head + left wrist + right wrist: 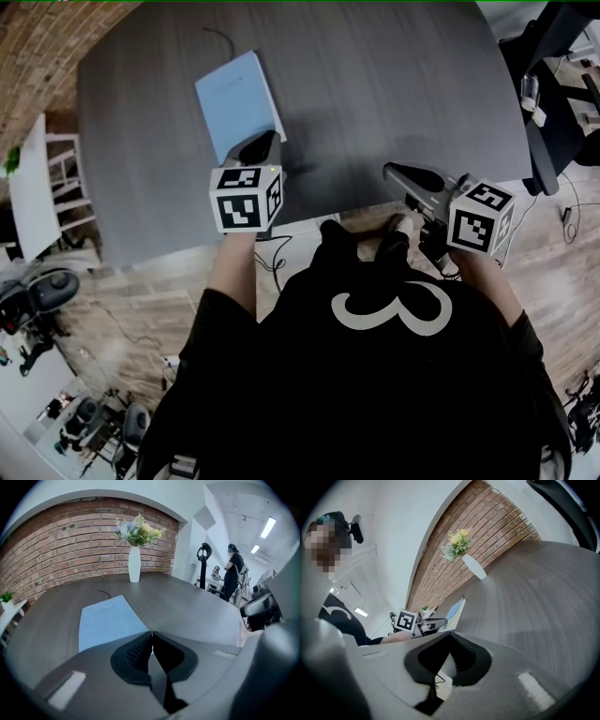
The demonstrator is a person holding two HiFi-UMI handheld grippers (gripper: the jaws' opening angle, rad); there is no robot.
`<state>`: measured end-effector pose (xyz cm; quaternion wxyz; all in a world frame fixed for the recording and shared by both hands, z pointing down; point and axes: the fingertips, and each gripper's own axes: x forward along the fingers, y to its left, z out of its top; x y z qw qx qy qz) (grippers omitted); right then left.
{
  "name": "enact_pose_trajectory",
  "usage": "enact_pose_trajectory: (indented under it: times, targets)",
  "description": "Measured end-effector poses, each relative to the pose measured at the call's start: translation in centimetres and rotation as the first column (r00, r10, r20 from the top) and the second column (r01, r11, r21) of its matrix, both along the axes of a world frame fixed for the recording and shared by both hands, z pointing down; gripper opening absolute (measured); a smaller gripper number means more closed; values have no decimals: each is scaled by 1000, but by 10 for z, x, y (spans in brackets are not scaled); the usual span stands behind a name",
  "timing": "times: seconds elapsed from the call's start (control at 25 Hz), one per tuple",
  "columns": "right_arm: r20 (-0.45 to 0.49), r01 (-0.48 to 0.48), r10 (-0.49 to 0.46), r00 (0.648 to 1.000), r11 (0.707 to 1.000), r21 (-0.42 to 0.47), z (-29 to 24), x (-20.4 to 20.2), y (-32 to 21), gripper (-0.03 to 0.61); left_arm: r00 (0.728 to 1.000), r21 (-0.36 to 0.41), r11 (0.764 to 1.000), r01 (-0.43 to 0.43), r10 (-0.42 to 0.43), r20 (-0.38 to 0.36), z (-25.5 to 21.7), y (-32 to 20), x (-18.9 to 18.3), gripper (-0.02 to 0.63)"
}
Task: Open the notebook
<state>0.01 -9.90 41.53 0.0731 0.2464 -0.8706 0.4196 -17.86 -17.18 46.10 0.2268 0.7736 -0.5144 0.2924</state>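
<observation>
Your left tongs (260,148) are pinched together right at the near corner of the notebook (236,98), apparently on its blue cover, and angled down so the thin edge can be nipped and lifted. Your right tongs (394,171) are closed on nothing and hang over the near edge of the table (403,84), well apart from the book, probably to keep out of the cover's swing. The notebook lies flat on the table, not yet opened.

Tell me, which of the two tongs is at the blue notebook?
The left tongs: their tips are closed on the near corner of the blue notebook. The right tongs hang at the table edge, clear of it.
</observation>
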Motion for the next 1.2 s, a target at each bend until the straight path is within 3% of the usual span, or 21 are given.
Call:
enact_pose_trajectory:
  times: [0.28, 0.48, 0.68, 0.92, 1.2]
  targets:
    - [11, 41, -41, 999, 999, 15, -6, -24, -7, 1, 984, 47, 997, 67, -59, -170, -34, 4, -16, 28]
    - [15, 79, -80, 997, 996, 30, -12, -49, -11, 1, 946, 79, 990, 121, -90, -311, -59, 11, -39, 28]
    - [12, 127, -128, 992, 991, 43, -16, -78, -17, 1, 867, 92, 976, 195, -128, -482, -81, 19, -71, 28]
    - [7, 196, -197, 980, 979, 59, -20, -119, -18, 2, 737, 43, 953, 299, -202, -645, -92, 37, -116, 28]
    - [-2, 253, -253, 967, 965, 68, -21, -166, -21, 2, 669, 4, 926, 378, -270, -693, -87, 51, -165, 28]
